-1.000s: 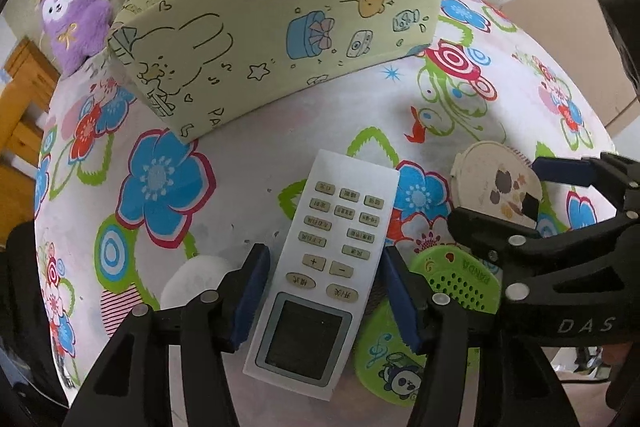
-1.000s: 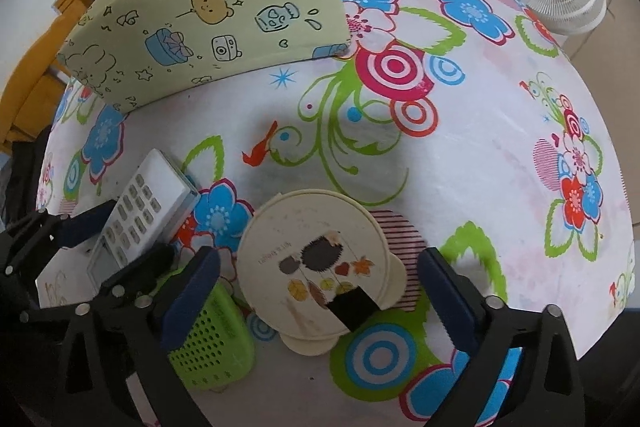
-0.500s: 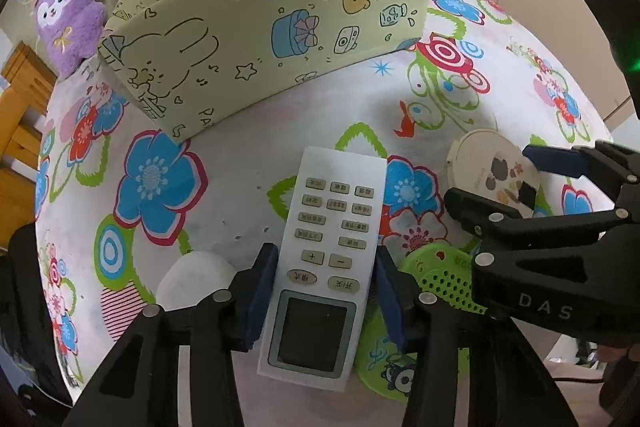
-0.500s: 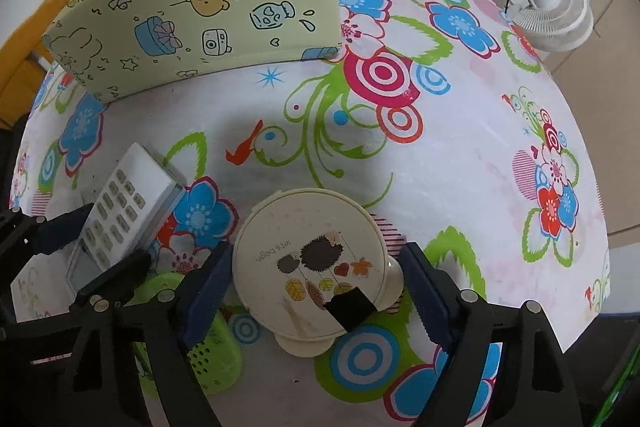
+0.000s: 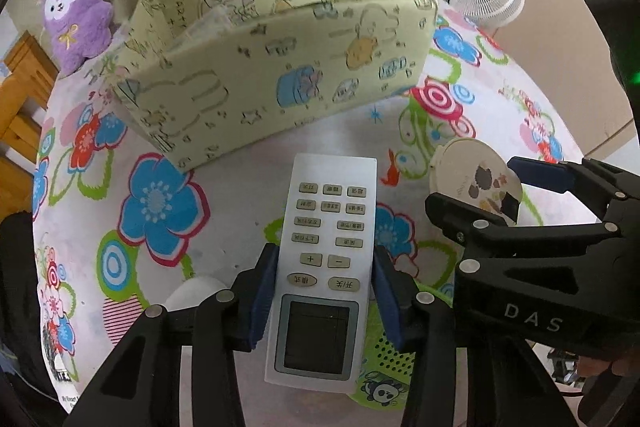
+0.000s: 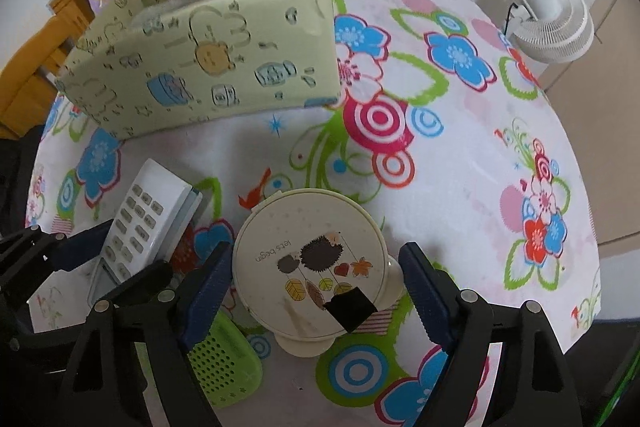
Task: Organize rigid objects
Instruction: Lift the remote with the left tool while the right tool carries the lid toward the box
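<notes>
Flowered tablecloth [image 6: 460,155] backdrop: the remote [image 5: 326,259], lifted clear, is clamped in the left gripper [image 5: 324,291]; beside it the right gripper [image 6: 316,291] squeezes the round lidded container [image 6: 310,263], before the yellow fabric bin [image 5: 280,67].

Open tablecloth [image 6: 472,163] rightward; fabric box [image 5: 280,75] blocking straight ahead.
</notes>
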The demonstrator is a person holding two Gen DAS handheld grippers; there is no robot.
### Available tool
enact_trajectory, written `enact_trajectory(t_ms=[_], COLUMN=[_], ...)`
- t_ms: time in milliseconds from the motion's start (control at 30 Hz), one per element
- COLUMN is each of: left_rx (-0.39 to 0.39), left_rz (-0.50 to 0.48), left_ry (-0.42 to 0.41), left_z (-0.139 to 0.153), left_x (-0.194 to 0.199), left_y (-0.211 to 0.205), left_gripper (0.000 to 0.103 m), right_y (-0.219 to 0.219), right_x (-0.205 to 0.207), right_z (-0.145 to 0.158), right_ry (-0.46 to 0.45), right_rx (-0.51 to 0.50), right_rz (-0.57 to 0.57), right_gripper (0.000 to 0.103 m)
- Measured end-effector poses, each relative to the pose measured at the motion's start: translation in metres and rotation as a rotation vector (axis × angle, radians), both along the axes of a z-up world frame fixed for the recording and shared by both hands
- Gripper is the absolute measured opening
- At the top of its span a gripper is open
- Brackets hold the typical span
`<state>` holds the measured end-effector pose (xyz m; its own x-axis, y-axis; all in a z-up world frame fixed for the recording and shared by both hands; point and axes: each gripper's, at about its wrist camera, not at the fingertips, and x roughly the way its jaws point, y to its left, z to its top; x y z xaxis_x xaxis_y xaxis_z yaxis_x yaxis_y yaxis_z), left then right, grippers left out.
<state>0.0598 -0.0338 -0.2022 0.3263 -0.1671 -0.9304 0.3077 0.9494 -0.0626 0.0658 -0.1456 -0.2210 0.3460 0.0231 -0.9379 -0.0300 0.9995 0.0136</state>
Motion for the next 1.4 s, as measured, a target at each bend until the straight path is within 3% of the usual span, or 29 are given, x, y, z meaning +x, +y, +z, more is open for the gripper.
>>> enact_trajectory(t_ms=[733, 1400], left_rx=[-0.022, -0.020], left_rz=[0.103, 0.161], left_ry=[-0.086, -0.151], left_z=[0.073, 0.114], left_x=[0.013, 0.033], left_y=[0.008, 0.002], left_gripper=[0.047, 0.047], right_y=[0.008, -0.003], right_x=[0.023, 0.047], right_z=[0.080, 0.124], right_ry=[-0.113, -0.165], right_rx=[0.018, 0.066], right_rz=[0.076, 0.108], right_gripper=[0.084, 0.084])
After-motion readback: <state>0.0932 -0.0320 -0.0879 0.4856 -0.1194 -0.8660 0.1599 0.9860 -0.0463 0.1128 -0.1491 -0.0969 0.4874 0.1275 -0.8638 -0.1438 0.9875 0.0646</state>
